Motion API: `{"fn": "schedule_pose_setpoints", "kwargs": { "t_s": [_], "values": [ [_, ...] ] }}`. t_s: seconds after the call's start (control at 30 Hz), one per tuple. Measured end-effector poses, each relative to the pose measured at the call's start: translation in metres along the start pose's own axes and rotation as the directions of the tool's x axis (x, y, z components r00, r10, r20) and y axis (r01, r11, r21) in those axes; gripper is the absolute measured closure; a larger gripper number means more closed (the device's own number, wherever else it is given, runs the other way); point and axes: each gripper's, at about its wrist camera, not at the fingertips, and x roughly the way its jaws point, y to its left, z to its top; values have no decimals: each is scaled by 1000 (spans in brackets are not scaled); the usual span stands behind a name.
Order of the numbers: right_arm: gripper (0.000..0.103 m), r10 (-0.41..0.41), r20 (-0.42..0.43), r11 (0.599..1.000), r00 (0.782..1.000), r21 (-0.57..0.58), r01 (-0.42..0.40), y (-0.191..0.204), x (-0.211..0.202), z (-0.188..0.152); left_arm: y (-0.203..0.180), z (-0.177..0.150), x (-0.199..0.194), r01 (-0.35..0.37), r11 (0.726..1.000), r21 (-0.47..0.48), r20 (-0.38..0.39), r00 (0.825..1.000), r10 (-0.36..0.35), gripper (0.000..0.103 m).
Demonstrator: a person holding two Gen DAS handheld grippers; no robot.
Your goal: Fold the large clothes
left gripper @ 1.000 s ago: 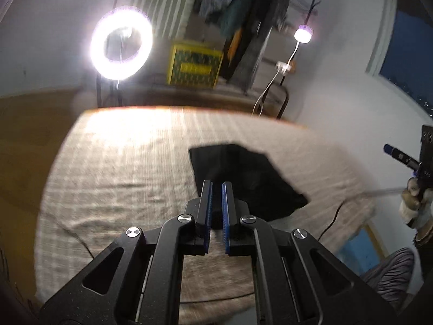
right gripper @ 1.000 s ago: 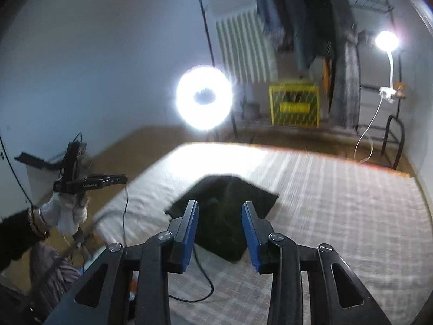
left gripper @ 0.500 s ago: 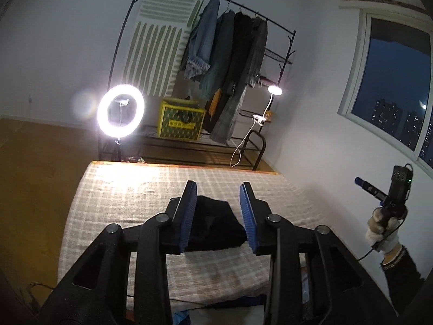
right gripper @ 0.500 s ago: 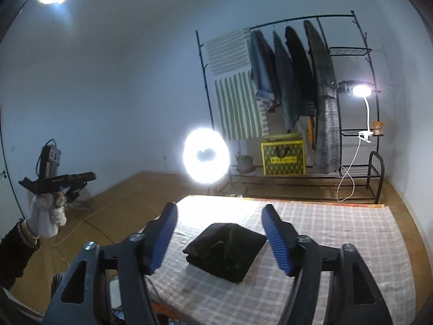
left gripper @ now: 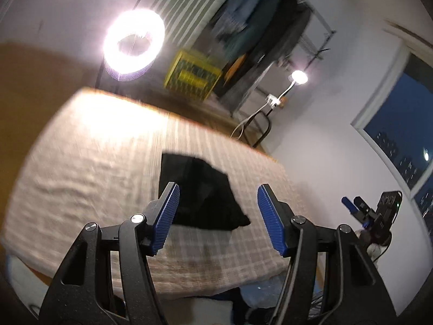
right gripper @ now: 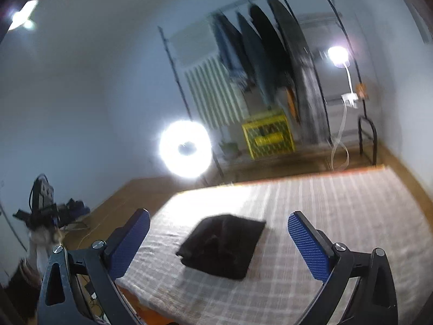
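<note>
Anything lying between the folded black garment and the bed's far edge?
Nothing: only bare checked bedcover between the black garment and the far edge, clearest in the right wrist view.

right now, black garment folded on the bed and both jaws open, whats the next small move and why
Probably draw both grippers back: the black garment already lies as a compact folded bundle on the checked bedcover, and the left gripper and right gripper, jaws just opened, hold nothing.

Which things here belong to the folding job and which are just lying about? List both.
Job:
- black garment, folded, on the checked cover
- left gripper, open, nothing between its jaws
- right gripper, open, nothing between its jaws

Lying about:
- ring light
- yellow crate
- hanging clothes on the rack
- clip lamp
</note>
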Motion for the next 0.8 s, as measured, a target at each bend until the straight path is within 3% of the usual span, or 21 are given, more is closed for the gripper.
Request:
{"fn": "schedule_pose_setpoints", "kwargs": {
  "t_s": [0.13,0.23,0.37,0.6,0.7,0.8],
  "values": [
    [0,-22,-107,997,994,74,30,-15,58,-25,40,-19,76,-4,991,-134,-112,994,-11,41],
    [0,-41,-219,989,975,129,70,-26,101,-46,59,-34,119,-30,979,-203,-185,983,-8,41],
    [4,46,-338,944,940,321,70,-56,150,-79,80,-48,162,-57,963,-264,-267,964,-16,41],
    [18,222,-410,834,885,549,45,-90,207,-129,118,-60,205,-42,887,-459,-298,948,-109,41],
    [24,251,-412,827,876,561,27,-91,221,-131,126,-62,218,-40,862,-505,-297,946,-130,42],
    [27,276,-416,827,867,562,6,-88,234,-129,129,-62,229,-41,855,-517,-302,943,-137,58]
  ]
}}
